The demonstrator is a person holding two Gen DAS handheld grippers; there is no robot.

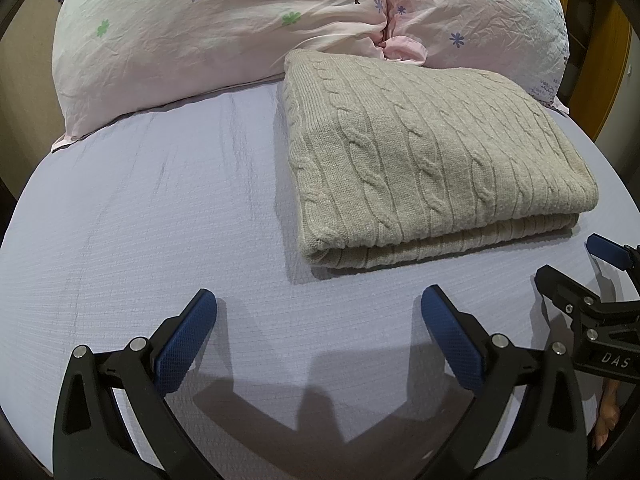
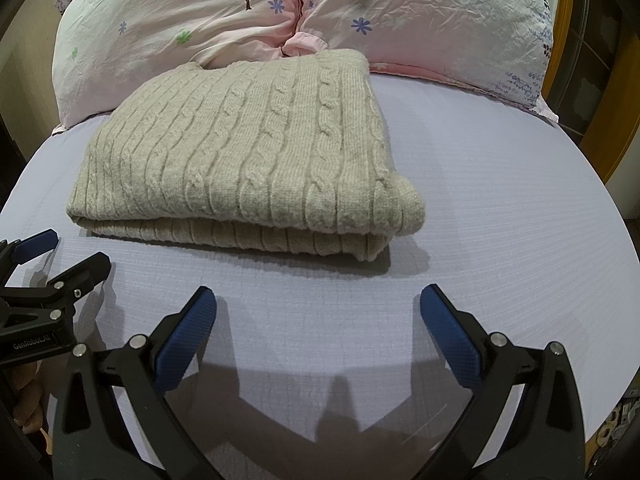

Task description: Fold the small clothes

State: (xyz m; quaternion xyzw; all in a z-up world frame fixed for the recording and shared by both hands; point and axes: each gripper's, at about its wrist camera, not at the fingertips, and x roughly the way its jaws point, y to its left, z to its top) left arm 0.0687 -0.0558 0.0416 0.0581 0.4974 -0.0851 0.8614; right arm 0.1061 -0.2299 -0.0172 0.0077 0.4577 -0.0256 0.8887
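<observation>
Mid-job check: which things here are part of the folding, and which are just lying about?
Job:
beige cable-knit sweater, folded on the lilac bed sheet
left gripper, jaws open, empty
right gripper, jaws open, empty

Lying about:
pink floral pillows

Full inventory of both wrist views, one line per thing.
sweater: 1, beige cable-knit, folded in layers, lying on the bed sheet, far edge against the pillows
pillows: 2, pale pink with flower and tree prints, side by side at the head of the bed
bed sheet: 1, light lavender, covers the bed under everything
wooden frame: 1, orange-brown, far right behind the pillows
left gripper: 1, black with blue pads, open, near side of the sweater, nothing held
right gripper: 1, black with blue pads, open, near side of the sweater, nothing held
hand: 1 partly seen, holding the left gripper's handle
</observation>
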